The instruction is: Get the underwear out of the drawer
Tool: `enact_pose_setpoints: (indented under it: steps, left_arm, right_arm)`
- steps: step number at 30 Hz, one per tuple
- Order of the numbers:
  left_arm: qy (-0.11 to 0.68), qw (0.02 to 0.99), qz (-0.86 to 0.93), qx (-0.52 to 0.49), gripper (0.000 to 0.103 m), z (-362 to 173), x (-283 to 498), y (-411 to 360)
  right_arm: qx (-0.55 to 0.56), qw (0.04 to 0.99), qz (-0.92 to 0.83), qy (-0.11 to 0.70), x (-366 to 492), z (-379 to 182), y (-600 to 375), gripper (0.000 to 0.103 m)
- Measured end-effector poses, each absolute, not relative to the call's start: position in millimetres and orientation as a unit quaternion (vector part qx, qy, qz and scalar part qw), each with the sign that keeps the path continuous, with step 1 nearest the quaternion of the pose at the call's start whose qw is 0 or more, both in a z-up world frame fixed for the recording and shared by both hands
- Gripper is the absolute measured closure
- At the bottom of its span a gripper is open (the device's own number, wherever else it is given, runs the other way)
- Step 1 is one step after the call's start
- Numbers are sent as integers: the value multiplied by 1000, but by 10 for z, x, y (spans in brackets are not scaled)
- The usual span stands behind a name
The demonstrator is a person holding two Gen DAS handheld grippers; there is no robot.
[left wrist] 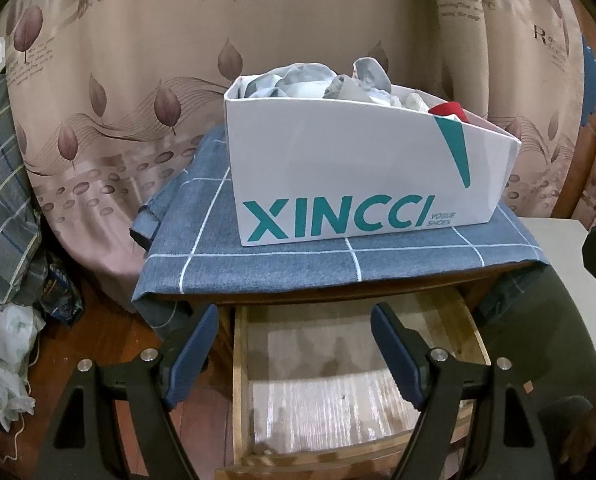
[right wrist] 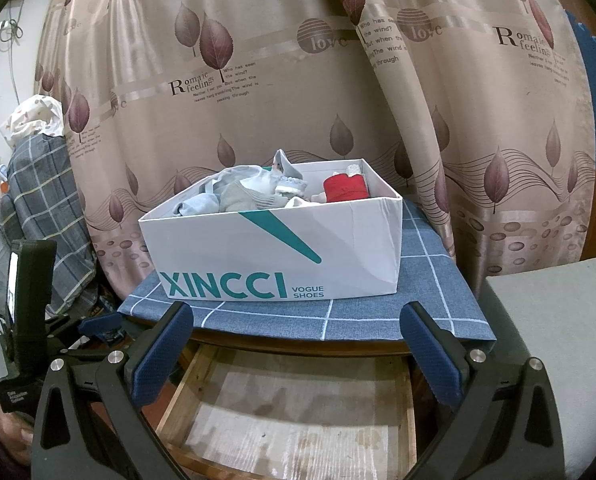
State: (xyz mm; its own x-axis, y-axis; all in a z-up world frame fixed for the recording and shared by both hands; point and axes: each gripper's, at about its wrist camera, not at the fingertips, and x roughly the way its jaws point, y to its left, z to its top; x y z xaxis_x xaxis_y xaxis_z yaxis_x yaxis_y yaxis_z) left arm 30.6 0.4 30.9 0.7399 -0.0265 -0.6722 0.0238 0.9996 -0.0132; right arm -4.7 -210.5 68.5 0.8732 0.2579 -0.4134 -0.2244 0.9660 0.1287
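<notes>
Both claws spread apart, gripping nothing: left claw (left wrist: 294,354) and right claw (right wrist: 298,356) hover over the pulled-out wooden drawer (left wrist: 357,396), bare liner showing inside. Underwear (right wrist: 254,194) heaped in the white XINCCI box (right wrist: 274,256), pale blue and grey pieces at left, red piece (right wrist: 345,188) at the right end. Box sits on blue checked cloth (right wrist: 361,316) over the tabletop, above the drawer, curtain (right wrist: 258,80) behind.
</notes>
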Motion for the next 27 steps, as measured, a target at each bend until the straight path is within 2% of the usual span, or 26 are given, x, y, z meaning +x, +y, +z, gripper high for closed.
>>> enact_pose_setpoints:
  steps: [27]
  left_arm:
    - [370, 929, -11, -4, 22, 283, 347, 23]
  right_arm:
    - [38, 967, 124, 219, -46, 684, -2107, 0]
